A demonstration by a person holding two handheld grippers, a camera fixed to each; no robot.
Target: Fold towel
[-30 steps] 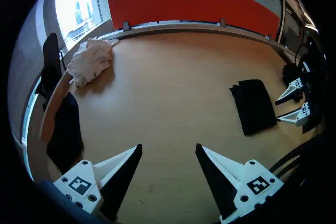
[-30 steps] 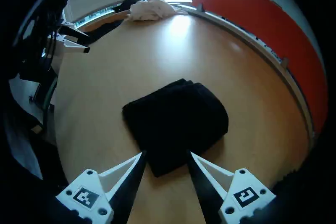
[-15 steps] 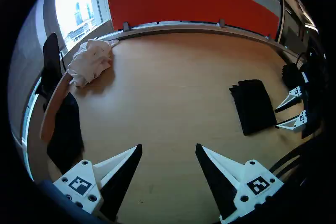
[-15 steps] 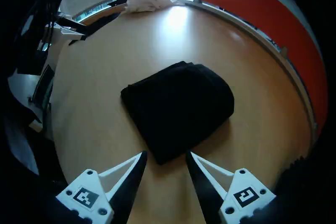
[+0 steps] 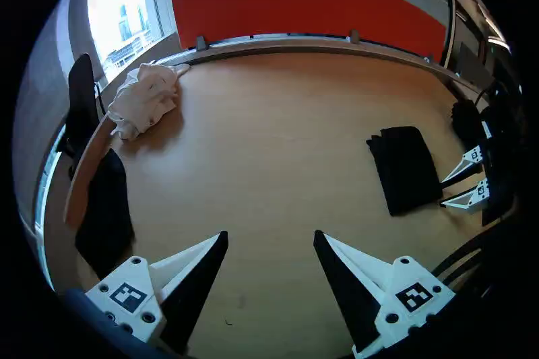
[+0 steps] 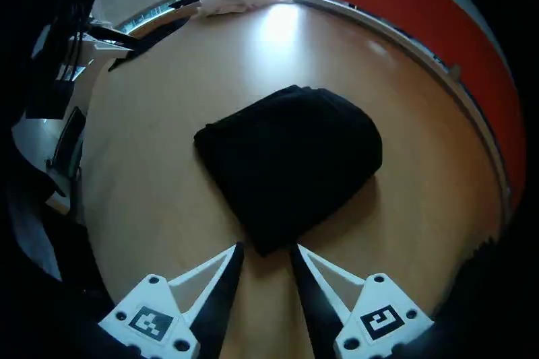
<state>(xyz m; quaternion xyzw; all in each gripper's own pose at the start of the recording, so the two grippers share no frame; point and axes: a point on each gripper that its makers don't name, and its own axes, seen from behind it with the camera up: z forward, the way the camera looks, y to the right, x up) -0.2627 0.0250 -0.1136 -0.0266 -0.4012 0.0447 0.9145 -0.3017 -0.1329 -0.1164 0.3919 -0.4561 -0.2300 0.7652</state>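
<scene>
Lying folded on the bench [image 6: 168, 89], the black towel [image 6: 290, 164] aims its near corner between the right gripper's [image 6: 266, 250] narrowly parted, empty jaws, long axis roughly crosswise, while the left gripper [image 5: 269, 238] hovers well apart, jaws wide.

Black towel [image 6: 290, 157] on table [image 6: 148, 157]; corner between hand-held gripper [image 6: 267, 250] tips

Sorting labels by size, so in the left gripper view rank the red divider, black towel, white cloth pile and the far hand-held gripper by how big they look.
1. red divider
2. black towel and white cloth pile: about alike, not ranked
3. right hand-held gripper, smallest, though far off
</scene>
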